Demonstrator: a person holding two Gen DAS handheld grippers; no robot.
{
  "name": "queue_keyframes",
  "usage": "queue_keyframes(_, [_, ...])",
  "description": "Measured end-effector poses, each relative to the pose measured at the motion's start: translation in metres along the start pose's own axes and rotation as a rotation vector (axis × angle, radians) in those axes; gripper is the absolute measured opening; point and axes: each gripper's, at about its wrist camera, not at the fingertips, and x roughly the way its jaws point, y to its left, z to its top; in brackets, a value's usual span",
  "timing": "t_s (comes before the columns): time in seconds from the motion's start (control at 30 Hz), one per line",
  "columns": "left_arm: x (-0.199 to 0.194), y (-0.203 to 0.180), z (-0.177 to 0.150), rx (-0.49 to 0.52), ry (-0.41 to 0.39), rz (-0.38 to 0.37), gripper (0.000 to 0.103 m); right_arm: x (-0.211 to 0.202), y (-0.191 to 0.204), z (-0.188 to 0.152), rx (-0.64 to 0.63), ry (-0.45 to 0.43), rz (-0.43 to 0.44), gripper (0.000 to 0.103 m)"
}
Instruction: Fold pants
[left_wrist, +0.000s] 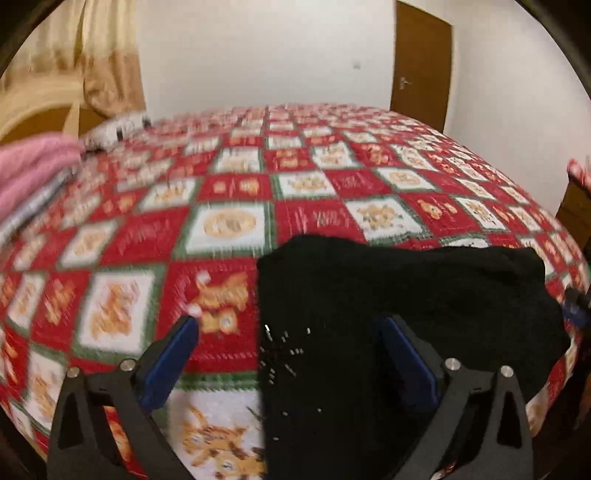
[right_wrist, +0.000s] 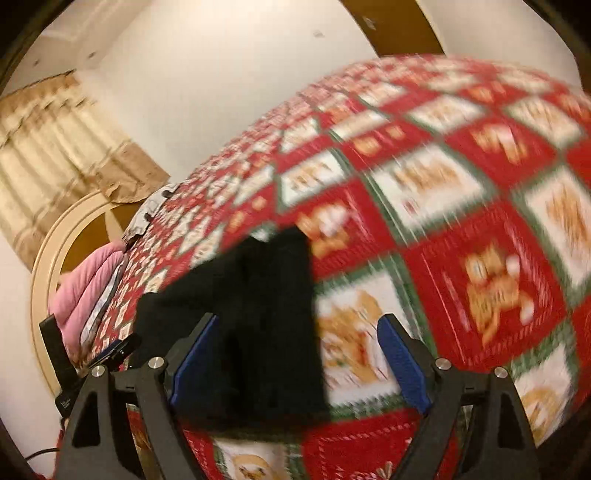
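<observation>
Left wrist view starts nearest with the left gripper (left_wrist: 288, 328), its blue-padded fingers (left_wrist: 168, 363) spread wide apart and clamped on nothing; the left edge of the black pants (left_wrist: 388, 314) runs between them, so one finger sits over the bedspread and the other over dark cloth, and whether the pads touch the fabric cannot be told. The pants lie folded into a compact dark bundle on the near right part of the bed (left_wrist: 236, 206), which is covered by a red, white and green checked bedspread with cartoon cats. Further off, at the left edge, a pink blanket (left_wrist: 33, 166) lies on the bed, with a patterned pillow (left_wrist: 118, 127) just behind it. Beyond the bed stand a white wall, a beige curtain (left_wrist: 103, 55) at upper left and a brown door (left_wrist: 423, 62) at upper right. From the right wrist view, which is blurred, the right gripper (right_wrist: 297, 325) also has its fingers well apart with nothing pinched; the right edge of the pants (right_wrist: 258, 314) lies between them, dark cloth toward the left finger, bedspread toward the right. The tip of the left gripper shows just beside the pants at the lower left of this view, with the pink blanket beyond it.
</observation>
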Motion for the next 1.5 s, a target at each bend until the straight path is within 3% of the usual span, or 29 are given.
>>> queue_keyframes(0.1, [0.01,0.001,-0.008,-0.066,0.053,-0.028,0.103,0.005,0.004,-0.006,-0.002,-0.006,0.023,0.088])
queue_keyframes(0.2, [0.009,-0.001,-0.012,-0.087,0.042,-0.013,0.103,0.014,0.014,-0.012,-0.004,0.026,0.074,0.09])
queue_keyframes(0.4, [0.008,-0.003,-0.012,-0.099,0.062,0.006,0.103,0.028,0.059,-0.03,-0.186,0.058,-0.054,0.092])
queue_keyframes(0.5, [0.008,-0.003,-0.012,-0.1,0.063,0.009,0.103,0.028,0.063,-0.036,-0.234,0.055,-0.118,0.09])
queue_keyframes(0.57, [0.008,-0.003,-0.012,-0.102,0.066,0.012,0.103,0.029,0.068,-0.039,-0.263,0.054,-0.153,0.083])
queue_keyframes(0.63, [0.008,-0.003,-0.012,-0.102,0.071,0.015,0.103,0.027,0.078,-0.042,-0.32,0.055,-0.164,0.063])
queue_keyframes(0.7, [0.008,-0.003,-0.012,-0.104,0.075,0.019,0.103,0.028,0.087,-0.045,-0.366,0.064,-0.163,0.055])
queue_keyframes(0.9, [0.008,-0.003,-0.012,-0.102,0.083,0.017,0.103,0.028,0.067,-0.04,-0.23,0.062,-0.083,0.055])
queue_keyframes(1.2, [0.004,0.003,-0.019,-0.158,0.086,-0.011,0.103,0.031,0.063,-0.039,-0.216,0.058,-0.06,0.057])
queue_keyframes(1.3, [0.005,-0.001,-0.018,-0.13,0.097,-0.008,0.103,0.031,0.06,-0.039,-0.206,0.059,-0.049,0.057])
queue_keyframes(1.33, [0.005,-0.002,-0.016,-0.125,0.108,-0.011,0.101,0.031,0.059,-0.039,-0.202,0.06,-0.046,0.057])
queue_keyframes(1.4, [0.003,-0.005,-0.013,-0.109,0.112,-0.039,0.087,0.032,0.061,-0.038,-0.214,0.064,-0.052,0.057])
queue_keyframes(1.43, [0.001,-0.008,-0.012,-0.093,0.106,-0.06,0.072,0.032,0.063,-0.038,-0.227,0.065,-0.061,0.056])
queue_keyframes(1.5, [-0.003,-0.014,-0.012,-0.065,0.093,-0.07,0.057,0.031,0.067,-0.039,-0.256,0.064,-0.086,0.053])
